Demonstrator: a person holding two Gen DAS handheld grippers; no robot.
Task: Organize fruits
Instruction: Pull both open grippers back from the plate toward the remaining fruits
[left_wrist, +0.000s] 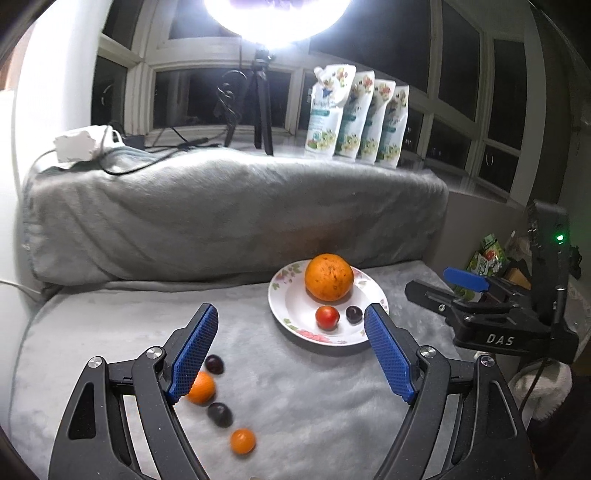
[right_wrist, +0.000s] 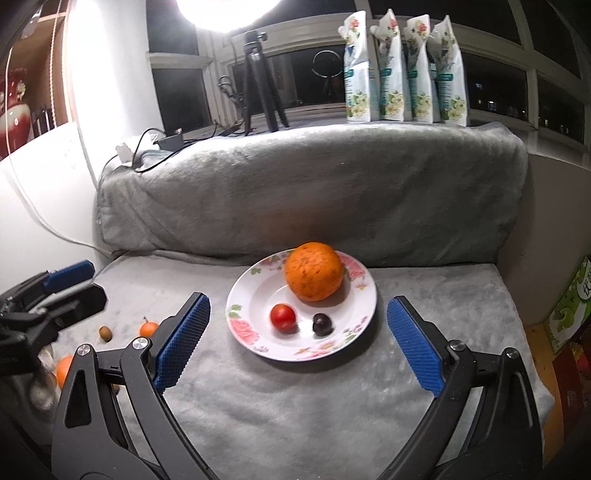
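A floral plate (left_wrist: 291, 295) (right_wrist: 243, 295) on the grey blanket holds a large orange (left_wrist: 328, 277) (right_wrist: 314, 271), a red tomato (left_wrist: 327, 317) (right_wrist: 283, 317) and a dark plum (left_wrist: 354, 314) (right_wrist: 322, 324). My left gripper (left_wrist: 291, 317) is open and empty, short of the plate. Loose fruit lies by its left finger: a dark plum (left_wrist: 215, 364), a small orange (left_wrist: 202, 387), another plum (left_wrist: 220, 414) and a tiny orange (left_wrist: 243, 441). My right gripper (right_wrist: 298, 308) is open and empty, its fingers either side of the plate's near half.
The other gripper shows at each view's edge (left_wrist: 491, 314) (right_wrist: 44, 299). More small fruit (right_wrist: 147, 328) (right_wrist: 105, 332) lies left of the plate. A grey bolster (left_wrist: 236, 214) backs the seat, with a tripod (left_wrist: 262, 107) and several pouches (left_wrist: 358, 118) behind. Boxes (right_wrist: 570, 306) stand right.
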